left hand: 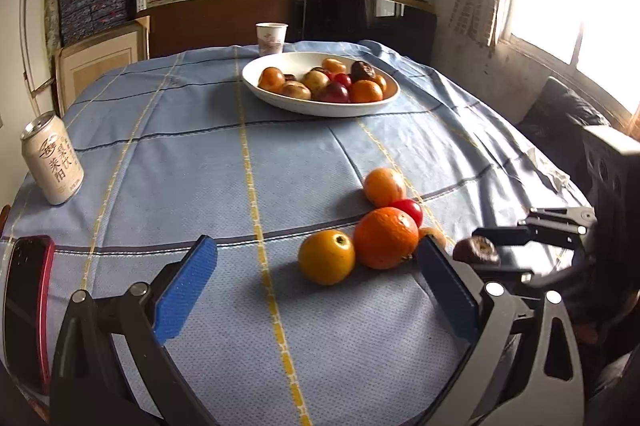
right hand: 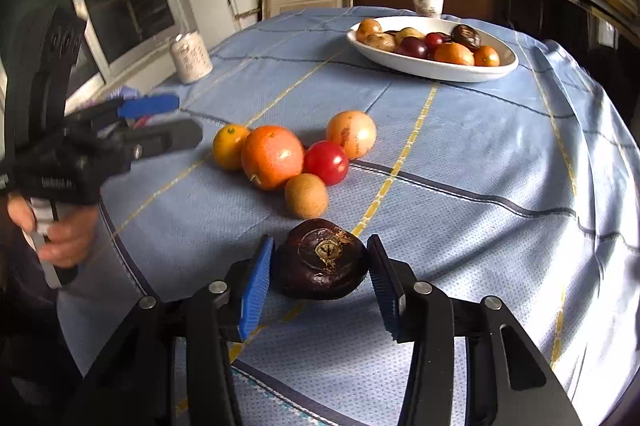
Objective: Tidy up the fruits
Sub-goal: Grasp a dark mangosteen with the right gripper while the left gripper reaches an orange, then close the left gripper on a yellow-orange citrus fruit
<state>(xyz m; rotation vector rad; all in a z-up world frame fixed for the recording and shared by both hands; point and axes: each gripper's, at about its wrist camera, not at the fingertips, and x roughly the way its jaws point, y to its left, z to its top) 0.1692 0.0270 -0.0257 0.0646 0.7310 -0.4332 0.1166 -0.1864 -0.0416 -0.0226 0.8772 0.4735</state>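
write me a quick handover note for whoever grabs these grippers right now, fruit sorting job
Right gripper: pads around the dark wrinkled fruit on the tablecloth, small gaps showing, not lifted.
Left gripper: open, empty, hovering before the loose pile.
Done: white bowl at the far side already holds many fruits.
Left: dark fruit, big orange, yellow-orange fruit, red fruit, brown kiwi-like fruit, pale orange fruit all loose on the cloth.

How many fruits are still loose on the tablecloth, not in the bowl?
6: five clustered mid-table, namely yellow fruit, big orange, red fruit, brown fruit, pale orange; plus the dark fruit between the right hand-held gripper pads.
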